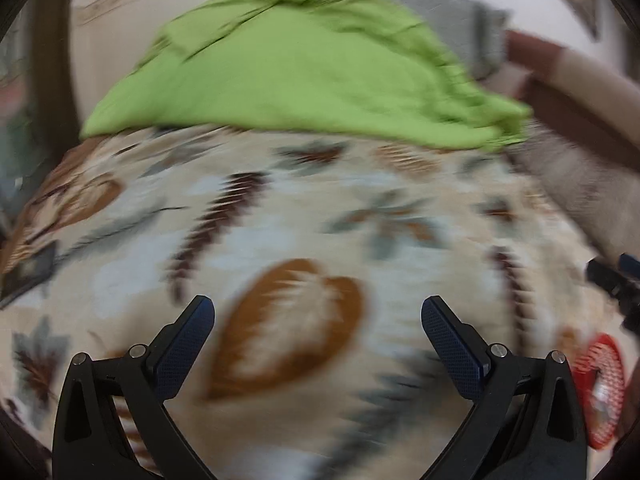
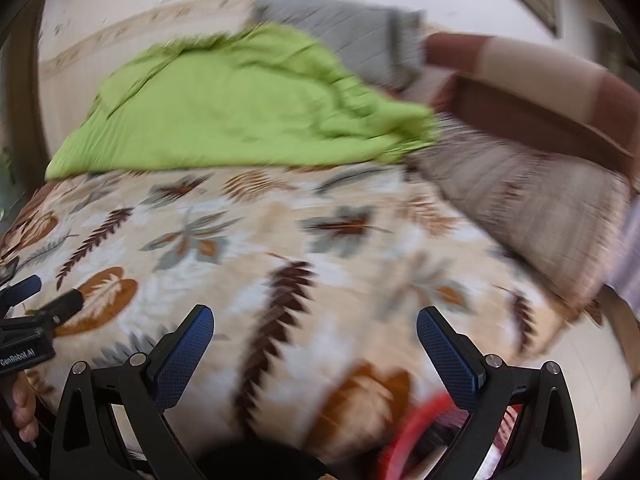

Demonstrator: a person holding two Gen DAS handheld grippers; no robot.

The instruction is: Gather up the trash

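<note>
A bed point(image 2: 320, 240) is filling both views, with a pale wall and a patterned border strip running behind it. Both pictures are motion-blurred, so fine detail is not resolving.

Progress: judging from these views, collection is at an early stage. No trash item is showing clearly on the bed, and neither gripper is carrying anything. The trash is not identifiable; its location cannot be told.

The bedspread point(image 1: 280, 220) is lying as a soft, plush cover printed with brown, rust and grey-blue leaves on cream. A green sheet point(image 1: 304, 80), thin and wrinkled, is lying crumpled across the far end. A grey pillow point(image 2: 344, 28) is sitting behind the sheet, and a striped pillow point(image 2: 520, 200) with a woven look is resting to the right, against a brown headboard point(image 2: 540, 92).

A red basket point(image 1: 600, 392), plastic with a lattice wall, is showing at the near edge, likely the receptacle.

The left gripper point(image 1: 318, 324) and right gripper point(image 2: 314, 332) are hovering over the bedspread, jaws spread wide and empty, with blue textured pads point(image 2: 188, 356).
</note>
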